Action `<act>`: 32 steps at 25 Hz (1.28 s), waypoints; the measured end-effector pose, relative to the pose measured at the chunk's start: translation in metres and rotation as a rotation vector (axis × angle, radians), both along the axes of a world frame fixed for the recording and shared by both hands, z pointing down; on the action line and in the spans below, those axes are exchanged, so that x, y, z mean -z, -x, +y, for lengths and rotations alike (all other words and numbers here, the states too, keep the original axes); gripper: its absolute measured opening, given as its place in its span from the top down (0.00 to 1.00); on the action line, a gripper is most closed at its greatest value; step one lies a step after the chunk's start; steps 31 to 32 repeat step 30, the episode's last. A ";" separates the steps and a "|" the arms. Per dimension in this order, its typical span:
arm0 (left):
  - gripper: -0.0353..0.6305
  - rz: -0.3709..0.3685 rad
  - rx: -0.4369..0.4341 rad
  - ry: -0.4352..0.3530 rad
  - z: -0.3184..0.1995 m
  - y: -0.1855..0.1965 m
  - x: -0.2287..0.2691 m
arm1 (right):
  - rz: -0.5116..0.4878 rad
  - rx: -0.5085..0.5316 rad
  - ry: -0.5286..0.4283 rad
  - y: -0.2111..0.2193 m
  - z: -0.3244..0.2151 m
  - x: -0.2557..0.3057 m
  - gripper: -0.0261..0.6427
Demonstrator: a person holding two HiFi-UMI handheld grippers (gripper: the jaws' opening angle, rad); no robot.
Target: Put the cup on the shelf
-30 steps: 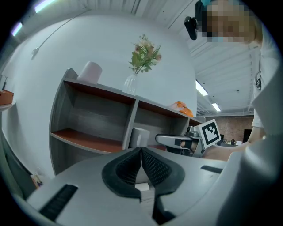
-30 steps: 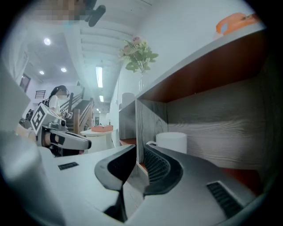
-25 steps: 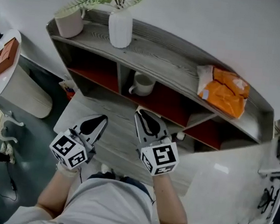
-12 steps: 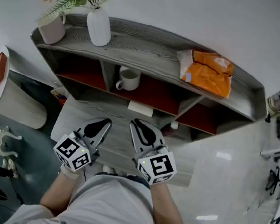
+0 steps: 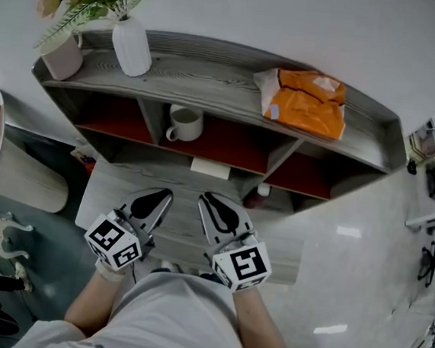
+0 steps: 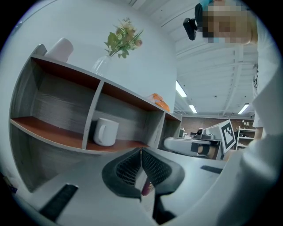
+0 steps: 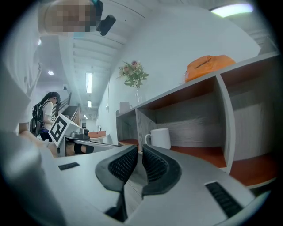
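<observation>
You have one cup (image 5: 184, 123): plain white, handle turned to your left, standing upright on the red floor of the middle compartment of the grey shelf (image 5: 211, 77). On the shelf's top sit one white vase (image 5: 132, 46), one pale pot (image 5: 63, 57) and one orange bag (image 5: 305, 101). Your two grippers hang in front of the shelf, well apart from the cup. The left gripper (image 5: 152, 201) has its jaws pressed together, the right gripper (image 5: 213, 205) has them all but together, and both are empty.
</observation>
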State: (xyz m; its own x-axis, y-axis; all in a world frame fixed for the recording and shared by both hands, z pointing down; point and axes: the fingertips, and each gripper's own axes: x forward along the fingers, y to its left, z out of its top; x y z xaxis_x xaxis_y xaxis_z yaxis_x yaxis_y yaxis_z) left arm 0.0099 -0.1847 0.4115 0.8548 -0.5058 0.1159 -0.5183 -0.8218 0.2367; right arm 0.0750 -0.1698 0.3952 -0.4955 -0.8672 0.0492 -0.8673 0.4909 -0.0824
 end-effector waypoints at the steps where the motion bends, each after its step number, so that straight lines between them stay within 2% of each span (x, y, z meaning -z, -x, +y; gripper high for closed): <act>1: 0.92 -0.002 -0.002 0.000 0.000 -0.001 -0.001 | -0.001 -0.002 0.001 -0.001 -0.001 0.000 0.89; 15: 0.92 -0.014 0.017 0.014 -0.006 0.002 -0.007 | 0.007 0.032 0.024 0.004 -0.008 -0.010 0.89; 32: 0.92 -0.018 0.036 0.017 -0.004 0.006 -0.008 | 0.005 0.026 0.018 0.005 -0.009 -0.007 0.89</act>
